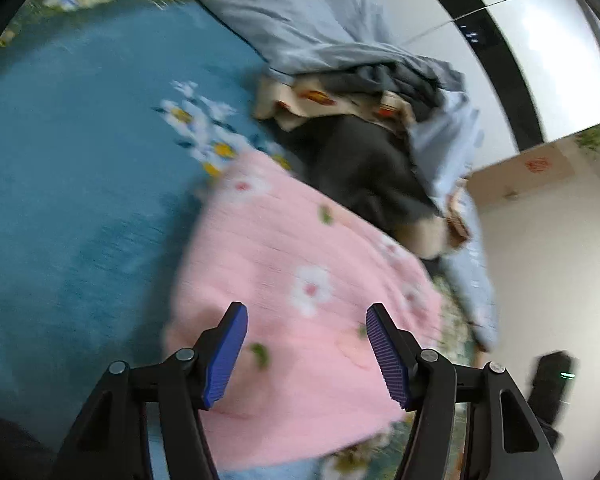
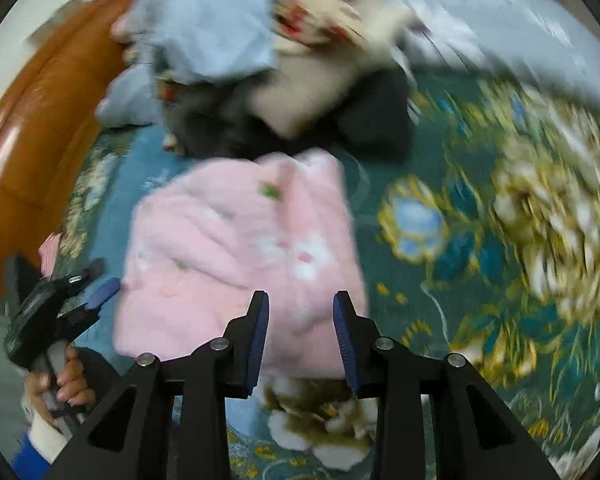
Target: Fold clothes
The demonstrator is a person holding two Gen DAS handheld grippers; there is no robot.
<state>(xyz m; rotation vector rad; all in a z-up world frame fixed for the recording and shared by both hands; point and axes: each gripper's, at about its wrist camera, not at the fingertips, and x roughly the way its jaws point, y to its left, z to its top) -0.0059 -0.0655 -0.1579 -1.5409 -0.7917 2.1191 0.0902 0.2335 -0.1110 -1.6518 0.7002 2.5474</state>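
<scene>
A pink floral garment (image 1: 300, 280) is lying folded on the teal flowered bedspread (image 1: 80, 200), directly ahead of and below the left gripper (image 1: 306, 356), whose blue-padded jaws are being held wide apart with nothing between them. The right gripper (image 2: 301, 336) is likewise being held above the near edge of the same garment (image 2: 240, 264), its jaws parted and empty. In the right wrist view the left gripper (image 2: 100, 292) is being carried by a hand (image 2: 66, 384) just beside the garment's left edge. Beyond the garment's far edge, a jumbled pile of clothes is lying: a dark grey piece (image 1: 360, 168), a cream printed piece (image 1: 300, 100) and pale blue fabric (image 1: 448, 140), all near the garment. A grey-blue quilt (image 1: 284, 8) is bunched behind the pile. A brown wooden bed frame (image 2: 40, 128) is being seen along the bedspread's left edge. Both views are blurred by motion.
</scene>
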